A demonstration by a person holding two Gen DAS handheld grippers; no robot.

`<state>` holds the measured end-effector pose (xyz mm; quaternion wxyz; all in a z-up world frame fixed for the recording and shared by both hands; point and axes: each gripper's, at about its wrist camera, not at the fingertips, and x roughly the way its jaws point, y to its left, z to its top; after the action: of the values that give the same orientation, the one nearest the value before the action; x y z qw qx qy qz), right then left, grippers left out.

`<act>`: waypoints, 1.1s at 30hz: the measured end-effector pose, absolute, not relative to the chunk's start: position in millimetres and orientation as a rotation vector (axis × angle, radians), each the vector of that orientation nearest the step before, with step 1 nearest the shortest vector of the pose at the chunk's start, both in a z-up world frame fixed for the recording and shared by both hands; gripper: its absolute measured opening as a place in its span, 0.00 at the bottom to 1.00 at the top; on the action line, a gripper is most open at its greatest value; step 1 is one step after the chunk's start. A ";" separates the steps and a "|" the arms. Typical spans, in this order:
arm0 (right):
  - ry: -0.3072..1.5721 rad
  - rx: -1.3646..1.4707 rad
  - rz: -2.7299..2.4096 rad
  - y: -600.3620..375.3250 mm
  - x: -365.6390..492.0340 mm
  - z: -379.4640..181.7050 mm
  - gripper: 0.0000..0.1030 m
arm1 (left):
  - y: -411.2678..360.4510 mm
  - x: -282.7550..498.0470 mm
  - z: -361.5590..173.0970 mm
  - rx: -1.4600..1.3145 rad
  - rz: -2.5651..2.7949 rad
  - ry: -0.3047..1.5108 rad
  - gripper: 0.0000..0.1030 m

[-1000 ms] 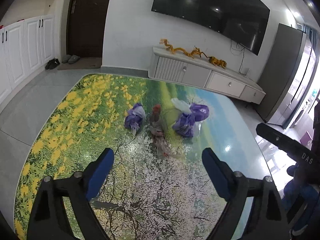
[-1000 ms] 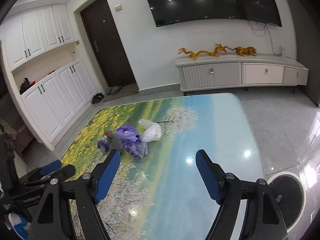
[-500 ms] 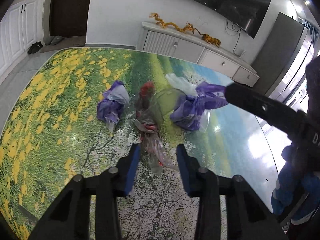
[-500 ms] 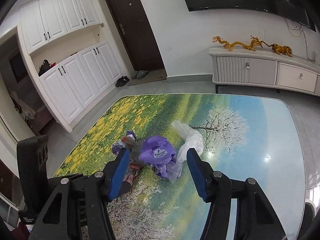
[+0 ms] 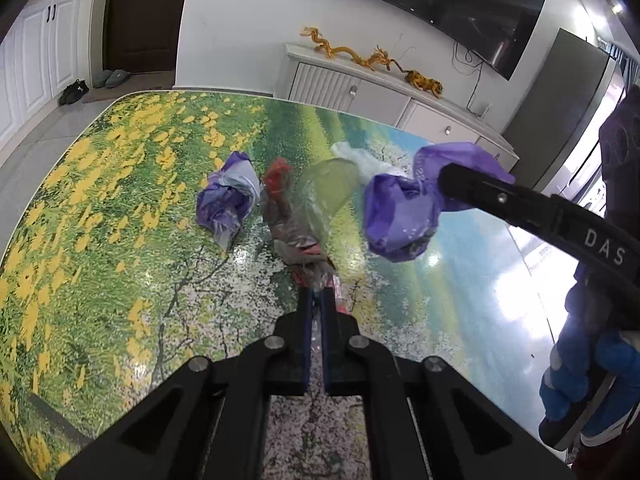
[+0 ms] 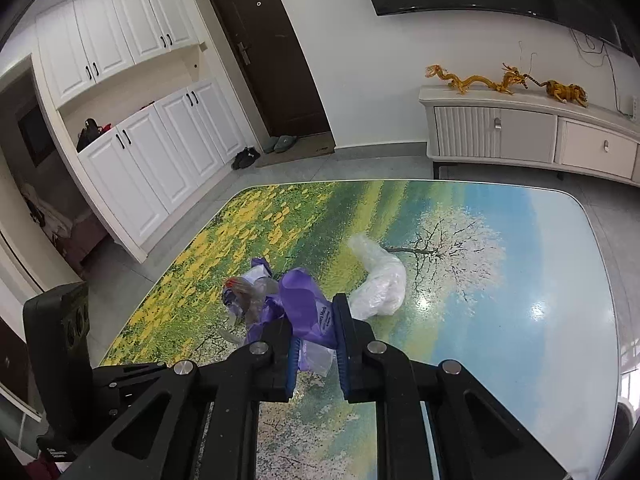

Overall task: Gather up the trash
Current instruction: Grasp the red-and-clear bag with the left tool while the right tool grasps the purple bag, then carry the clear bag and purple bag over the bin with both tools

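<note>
Several crumpled plastic bags lie mid-table on the flower-print table (image 5: 100, 208). My left gripper (image 5: 316, 300) is shut on the near end of a clear bag with red print (image 5: 298, 220). My right gripper (image 6: 316, 320) is shut on a purple bag (image 6: 304, 308), which also shows in the left wrist view (image 5: 400, 216), lifted a little off the table. A second, smaller purple bag (image 5: 228, 200) lies left of the clear bag. A white bag (image 6: 380, 280) lies just beyond the right gripper.
The table edge curves close on the left (image 6: 132, 328) and right (image 6: 616, 320). A white TV cabinet (image 6: 520, 136) with gold dragon figures stands by the far wall. White cupboards (image 6: 152, 168) and a dark door (image 6: 268, 60) are at the left.
Both grippers moved in towards the bags and closed: the left on the clear red-printed bag, the right on the purple bag, which has risen a little.
</note>
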<state>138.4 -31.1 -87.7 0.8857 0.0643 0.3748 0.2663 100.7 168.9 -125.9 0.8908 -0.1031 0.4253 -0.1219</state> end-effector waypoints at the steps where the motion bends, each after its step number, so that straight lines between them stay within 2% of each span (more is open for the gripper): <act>1: 0.771 0.141 0.551 -34.1 134.8 -84.0 0.14 | 169.0 96.3 -122.5 -0.215 -0.253 0.874 0.03; 16: 0.578 0.262 0.352 -144.1 45.7 -16.3 0.14 | 130.7 36.8 -41.0 -0.183 -0.338 0.698 0.02; 26: 0.467 0.292 -0.008 -270.1 -18.1 3.9 0.14 | 16.1 25.5 -0.9 -0.075 -0.568 0.647 0.02; 33: 0.484 0.304 -0.204 -333.5 -39.4 -19.7 0.14 | -87.7 26.5 0.2 0.018 -0.714 0.686 0.02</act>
<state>-39.4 -333.5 -19.7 0.9543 0.1495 0.2385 -0.1003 26.5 -87.7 0.2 0.8799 0.0087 0.3292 -0.3426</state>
